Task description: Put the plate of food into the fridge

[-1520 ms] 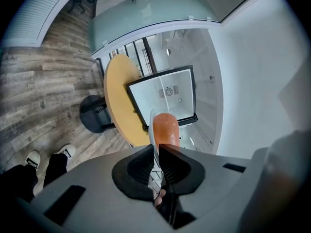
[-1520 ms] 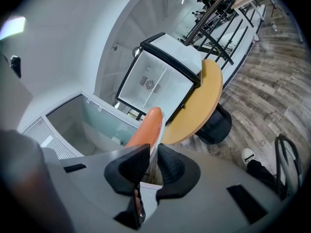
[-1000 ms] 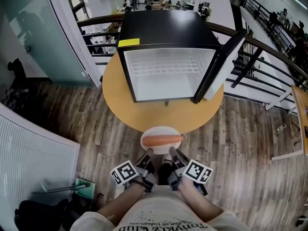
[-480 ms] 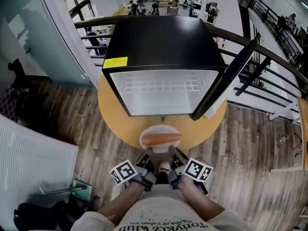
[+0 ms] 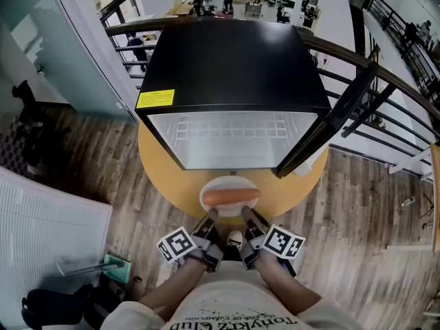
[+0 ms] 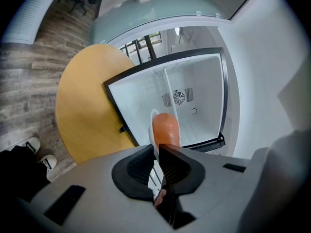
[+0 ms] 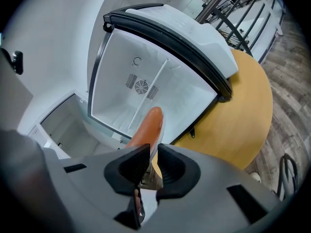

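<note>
A white plate (image 5: 229,188) with an orange sausage (image 5: 231,197) hangs over the near edge of the round wooden table (image 5: 163,169). Both grippers hold it, just before the open black fridge (image 5: 230,57). My left gripper (image 5: 210,218) is shut on the plate's near left rim, my right gripper (image 5: 247,216) on its near right rim. In the left gripper view the plate rim (image 6: 154,130) runs edge-on into the closed jaws (image 6: 157,155), with the sausage (image 6: 165,126) beyond. The right gripper view shows the sausage (image 7: 148,125) above its jaws (image 7: 152,158). The fridge's white inside (image 5: 230,139) holds a wire shelf.
The fridge door (image 5: 337,115) stands open to the right, its edge over the table. A dark railing (image 5: 385,81) curves behind and to the right. A glass wall (image 5: 48,53) is at the left, a white panel (image 5: 48,232) at the lower left. Wood floor surrounds the table.
The view has moved closer to the fridge, which now looms larger and nearer the plate. Both grippers keep their hold on the plate.
</note>
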`<state>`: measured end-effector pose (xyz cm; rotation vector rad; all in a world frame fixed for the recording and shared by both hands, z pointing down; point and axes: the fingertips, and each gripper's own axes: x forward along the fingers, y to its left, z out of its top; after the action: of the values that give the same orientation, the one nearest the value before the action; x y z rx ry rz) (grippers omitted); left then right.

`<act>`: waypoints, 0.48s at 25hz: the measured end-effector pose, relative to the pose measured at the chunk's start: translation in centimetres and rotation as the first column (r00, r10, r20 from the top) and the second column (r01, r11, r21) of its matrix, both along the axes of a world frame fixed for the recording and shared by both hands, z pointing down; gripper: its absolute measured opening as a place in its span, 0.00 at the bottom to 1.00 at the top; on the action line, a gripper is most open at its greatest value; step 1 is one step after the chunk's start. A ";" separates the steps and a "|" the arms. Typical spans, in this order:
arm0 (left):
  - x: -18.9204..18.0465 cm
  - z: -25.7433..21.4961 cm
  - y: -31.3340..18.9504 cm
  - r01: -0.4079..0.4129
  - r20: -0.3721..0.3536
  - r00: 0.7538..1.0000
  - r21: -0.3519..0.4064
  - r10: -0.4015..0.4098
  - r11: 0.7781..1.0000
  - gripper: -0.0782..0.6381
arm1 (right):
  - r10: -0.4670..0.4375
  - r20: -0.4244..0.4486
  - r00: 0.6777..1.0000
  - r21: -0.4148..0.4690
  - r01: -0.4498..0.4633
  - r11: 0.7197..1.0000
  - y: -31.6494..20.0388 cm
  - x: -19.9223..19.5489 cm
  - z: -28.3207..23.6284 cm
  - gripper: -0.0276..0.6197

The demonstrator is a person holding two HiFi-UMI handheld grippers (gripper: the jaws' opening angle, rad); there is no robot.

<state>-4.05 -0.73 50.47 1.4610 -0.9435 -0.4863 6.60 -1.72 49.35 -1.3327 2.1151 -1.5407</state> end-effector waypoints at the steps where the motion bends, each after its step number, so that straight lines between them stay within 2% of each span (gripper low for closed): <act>1: -0.1 0.0 -0.2 -0.004 0.001 1.000 -0.001 0.004 1.000 0.18 | 0.002 -0.002 1.000 -0.001 -0.002 1.000 -0.1 -0.1 0.0 0.14; 12: -0.8 0.4 -2.8 -0.085 0.019 0.996 -0.024 0.085 0.996 0.18 | 0.087 0.006 0.996 -0.033 -0.086 0.996 -1.7 -0.7 0.8 0.14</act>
<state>-4.83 -3.52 50.87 1.4812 -0.8960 -0.3977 5.93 -3.42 50.12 -1.4078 2.0079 -1.5498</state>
